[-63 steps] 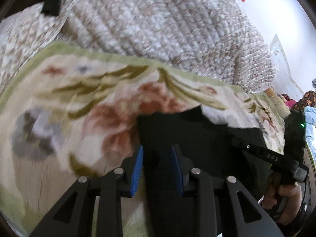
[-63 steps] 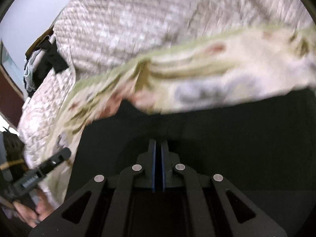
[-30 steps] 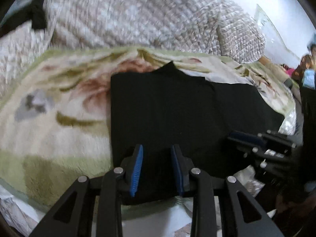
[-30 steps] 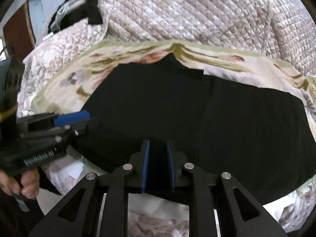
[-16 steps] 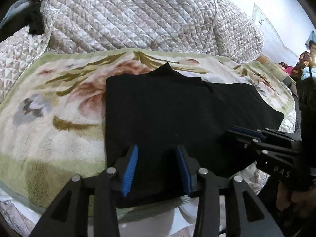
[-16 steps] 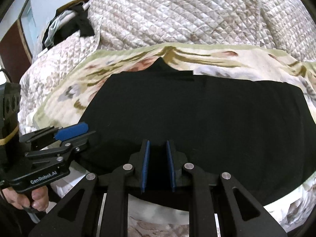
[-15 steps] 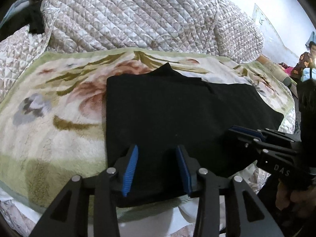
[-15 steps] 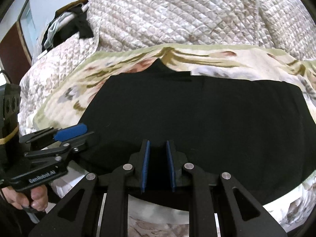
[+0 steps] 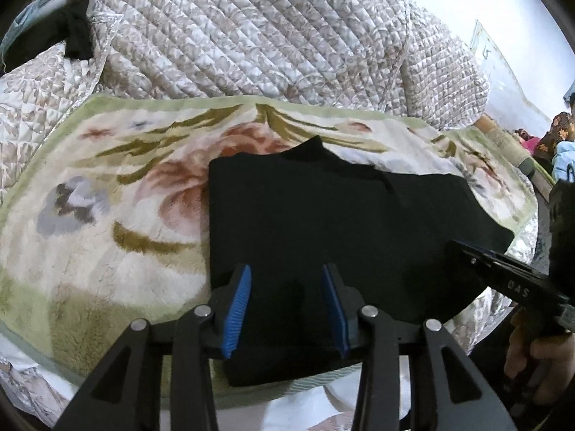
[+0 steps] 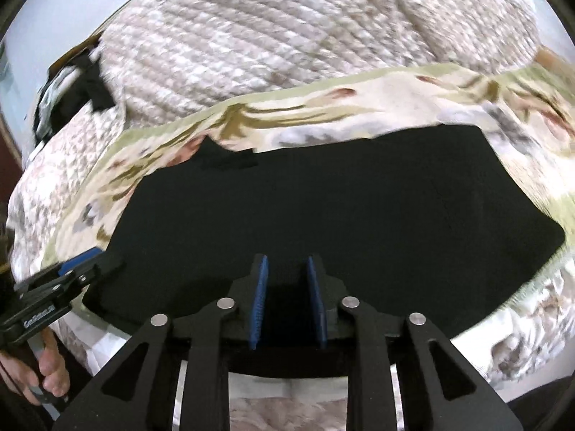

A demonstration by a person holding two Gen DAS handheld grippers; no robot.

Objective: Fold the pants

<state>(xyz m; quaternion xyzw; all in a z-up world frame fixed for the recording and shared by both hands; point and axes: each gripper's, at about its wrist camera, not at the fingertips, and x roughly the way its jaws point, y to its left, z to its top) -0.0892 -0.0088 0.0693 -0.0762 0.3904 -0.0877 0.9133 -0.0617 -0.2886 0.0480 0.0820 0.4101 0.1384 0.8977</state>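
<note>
The black pants [image 9: 323, 222] lie flat and folded on a floral blanket [image 9: 107, 222]; they fill the middle of the right wrist view [image 10: 341, 208]. A small black corner [image 9: 312, 147] sticks out at their far edge. My left gripper [image 9: 285, 305] is open and empty above the pants' near left end. My right gripper [image 10: 287, 298] is open and empty above the pants' near edge, further right. Each gripper shows in the other's view: the right one [image 9: 503, 280] and the left one [image 10: 72, 273].
A quilted beige bedspread [image 9: 251, 36] rises behind the blanket. Dark clothes [image 9: 72, 32] hang at the far left. A white wall [image 9: 485, 0] stands at the back right. People in coloured clothes [image 9: 553, 143] are at the far right edge.
Both grippers have pulled back from the pants toward the bed's near edge. The right gripper, shut on cloth two seconds ago, has opened. The left jaws stand wider.
</note>
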